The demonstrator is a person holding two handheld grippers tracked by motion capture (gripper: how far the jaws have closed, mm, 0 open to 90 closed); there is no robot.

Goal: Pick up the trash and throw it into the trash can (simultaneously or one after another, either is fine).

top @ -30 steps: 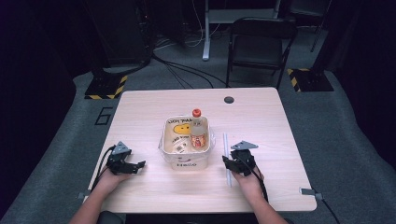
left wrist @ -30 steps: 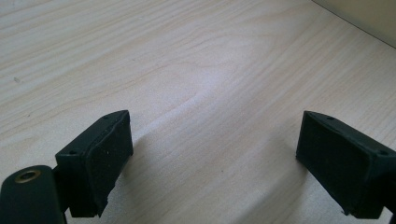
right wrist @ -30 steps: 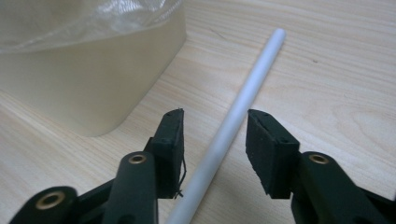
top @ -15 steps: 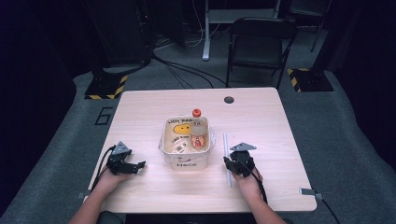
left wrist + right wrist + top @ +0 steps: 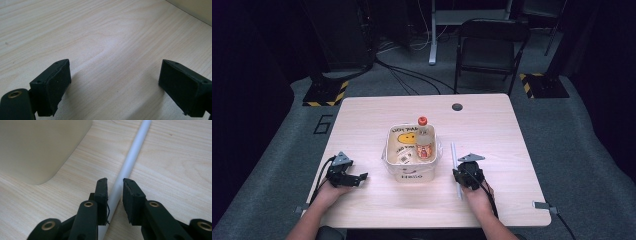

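We see the right gripper [image 5: 115,182] low on the table [image 5: 512,130], jaws narrowed around a thin white rod [image 5: 132,157] lying flat, the pads close on either side; we cannot tell if they actually pinch it. Rod [image 5: 455,167] runs along the right side of the cream tub [image 5: 411,174], just beside it. Left gripper [image 5: 113,77] jaws spread wide over bare wood, nothing between them. It sits left of the tub [image 5: 37,147], apart. Inside the tub: a small bottle [image 5: 424,140] with red cap, a yellow smiley item [image 5: 404,137]
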